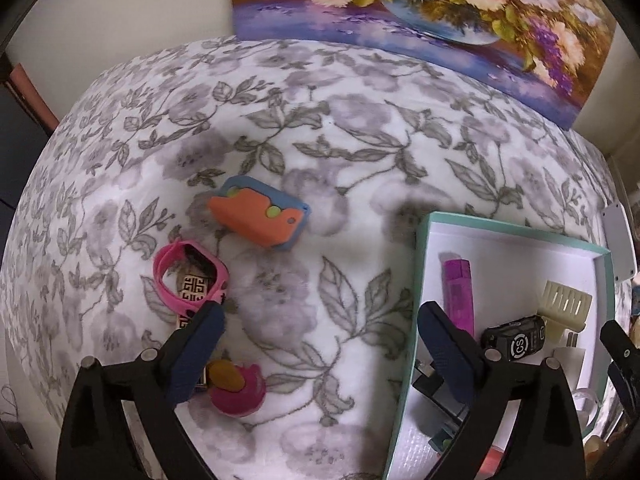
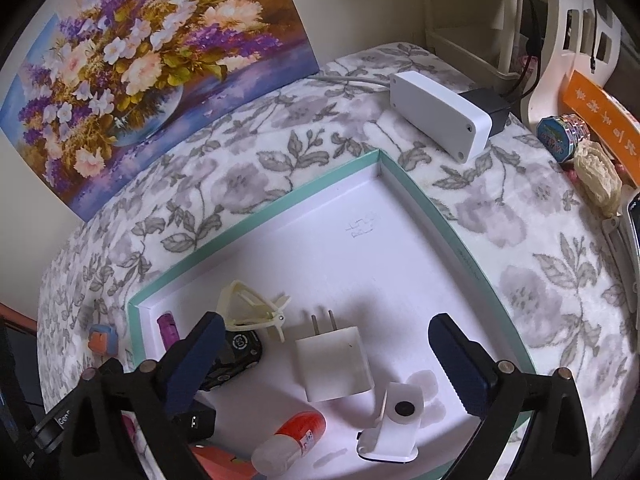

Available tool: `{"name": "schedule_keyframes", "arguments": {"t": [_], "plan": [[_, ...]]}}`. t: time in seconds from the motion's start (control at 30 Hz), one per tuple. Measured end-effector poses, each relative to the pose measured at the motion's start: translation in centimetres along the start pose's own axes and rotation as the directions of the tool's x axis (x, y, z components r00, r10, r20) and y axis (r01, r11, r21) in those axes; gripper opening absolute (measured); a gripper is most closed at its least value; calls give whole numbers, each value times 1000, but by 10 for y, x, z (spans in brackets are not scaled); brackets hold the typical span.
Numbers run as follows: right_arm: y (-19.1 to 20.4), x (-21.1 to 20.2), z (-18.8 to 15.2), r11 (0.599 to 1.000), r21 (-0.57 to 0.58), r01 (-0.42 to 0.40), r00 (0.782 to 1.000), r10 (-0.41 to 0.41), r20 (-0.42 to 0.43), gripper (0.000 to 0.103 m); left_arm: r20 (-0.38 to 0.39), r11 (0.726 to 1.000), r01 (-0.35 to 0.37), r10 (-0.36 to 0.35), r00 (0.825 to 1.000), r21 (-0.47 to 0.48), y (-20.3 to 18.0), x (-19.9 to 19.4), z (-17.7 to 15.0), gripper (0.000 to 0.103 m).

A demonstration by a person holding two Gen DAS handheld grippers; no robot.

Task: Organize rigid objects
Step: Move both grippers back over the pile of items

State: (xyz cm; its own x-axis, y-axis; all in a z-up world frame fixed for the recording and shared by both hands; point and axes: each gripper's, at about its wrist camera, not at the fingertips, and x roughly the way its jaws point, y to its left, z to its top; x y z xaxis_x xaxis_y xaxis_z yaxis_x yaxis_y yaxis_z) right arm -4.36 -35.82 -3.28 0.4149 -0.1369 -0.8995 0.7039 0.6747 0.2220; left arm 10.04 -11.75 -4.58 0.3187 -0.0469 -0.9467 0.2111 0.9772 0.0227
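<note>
Both grippers gape empty: the right gripper (image 2: 324,360) above the mint-rimmed white tray (image 2: 416,184) collecting items, the left gripper (image 1: 320,344) over strays like the pink rubber wristband (image 1: 188,276), lower left.

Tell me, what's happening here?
A person is sorting small items into a teal box on a floral cloth. Both grippers are open and empty: the right gripper hangs over a white charger in the box, the left gripper over the cloth, where a pink band and orange-blue case lie outside the box.
</note>
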Motion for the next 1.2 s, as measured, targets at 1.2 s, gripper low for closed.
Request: {"name": "schedule_keyframes", "arguments": {"t": [1.2], "plan": [[142,-52,-79,941,-299,-157,988,147,-56,103,88,993,-30,41,995,-116,130,-70,-14,98]]}}
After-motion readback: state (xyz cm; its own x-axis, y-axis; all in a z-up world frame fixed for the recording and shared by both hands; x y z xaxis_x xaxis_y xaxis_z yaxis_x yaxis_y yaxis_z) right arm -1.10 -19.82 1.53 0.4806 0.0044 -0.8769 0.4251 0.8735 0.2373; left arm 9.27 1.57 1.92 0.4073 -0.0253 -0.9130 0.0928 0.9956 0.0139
